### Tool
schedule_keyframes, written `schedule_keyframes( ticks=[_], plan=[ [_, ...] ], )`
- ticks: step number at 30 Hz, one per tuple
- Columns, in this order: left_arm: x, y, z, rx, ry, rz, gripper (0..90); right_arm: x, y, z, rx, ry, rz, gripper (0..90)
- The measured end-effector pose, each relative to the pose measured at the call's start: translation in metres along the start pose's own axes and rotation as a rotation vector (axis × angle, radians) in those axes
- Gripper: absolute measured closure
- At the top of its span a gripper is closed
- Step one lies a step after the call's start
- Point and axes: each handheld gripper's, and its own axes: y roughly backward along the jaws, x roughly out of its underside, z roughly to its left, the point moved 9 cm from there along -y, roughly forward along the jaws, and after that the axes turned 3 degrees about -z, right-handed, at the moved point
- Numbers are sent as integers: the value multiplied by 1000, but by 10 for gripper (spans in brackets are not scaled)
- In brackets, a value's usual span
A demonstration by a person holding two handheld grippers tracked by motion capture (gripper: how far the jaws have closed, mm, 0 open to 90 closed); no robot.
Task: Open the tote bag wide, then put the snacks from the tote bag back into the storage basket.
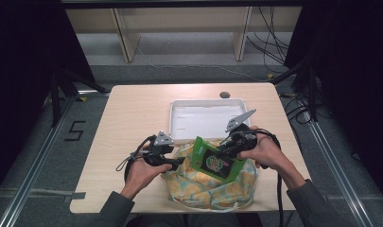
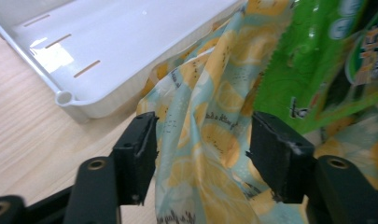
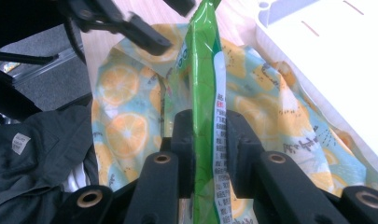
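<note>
Pale wood table (image 1: pixel 132 123) on a grey floor, dark curtains at both sides, light shelving behind. High view: a white tray (image 1: pixel 179 106) lies at the far middle of the table, nothing visible inside it but its slotted floor. Just in front of it, touching its near rim, sits a cloth bag (image 1: pixel 203 187) printed with orange slices on pale blue. A green snack packet (image 1: pixel 215 161) stands tilted out of the bag's top. The left gripper (image 1: pixel 176 163) reaches the bag's left upper edge; the right gripper (image 1: pixel 222 150) meets the packet from the right. 2 hands and dark sleeves enter from below.

Left gripper view: the 2 black jaws stand spread, a fold of the bag's cloth (image 2: pixel 200 140) rising between them and touching the left jaw; whether the right jaw touches it cannot be told. The green packet (image 2: pixel 317 60) is at upper right, the tray's corner (image 2: pixel 65 98) at upper left.

Right gripper view: the jaws are pressed together on the packet's edge (image 3: pixel 205 121), which runs upright between them. The bag (image 3: pixel 126 121) spreads beneath, the tray (image 3: pixel 326 51) at upper right, the left gripper's jaws (image 3: pixel 149 37) at the bag's far edge.
</note>
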Motion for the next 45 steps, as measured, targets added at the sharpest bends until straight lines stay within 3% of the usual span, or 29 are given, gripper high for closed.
schedule_keyframes(
  ticks=[6,9,16,18,20,26,27,28,29,31,33,36,38,39,41,42,45],
  plan=[
    [2,24,-4,-3,8,-41,331,-4,6,1,-11,16,-25,763],
    [9,33,-5,-13,30,-62,280,-6,10,-1,-3,21,-39,763],
    [30,49,-2,-33,20,-68,275,-8,15,-2,6,8,-50,763],
    [37,50,-4,-45,48,-69,271,-8,16,-2,5,17,-57,763],
    [45,52,-4,-44,22,-51,266,-9,15,-2,5,19,-72,764],
    [56,58,-4,-49,8,-32,250,-11,20,-2,9,7,-66,763],
    [56,57,-7,-51,45,-46,246,-11,21,-2,9,19,-72,764],
    [58,57,-7,-55,49,-41,244,-12,21,-3,14,16,-87,764],
    [59,57,-6,-61,18,-33,243,-12,23,-2,9,18,-79,764],
    [64,55,-8,-52,30,-16,241,-14,25,-3,11,23,-86,764],
    [67,55,-7,-55,-6,0,239,-16,25,-2,13,20,-102,764],
    [70,53,-9,-53,-12,5,225,-18,27,-3,15,29,-110,764],
    [72,54,-11,-49,9,12,224,-19,30,-3,17,23,-100,764],
    [72,55,-10,-47,-18,7,224,-19,31,-3,17,23,-104,764],
    [73,57,-10,-47,-14,5,223,-22,34,-3,18,24,-111,763],
    [74,58,-11,-51,14,1,223,-22,34,-3,18,24,-111,763],
    [76,62,-5,-61,-15,3,222,-23,37,-3,23,15,-114,764]
  ],
)
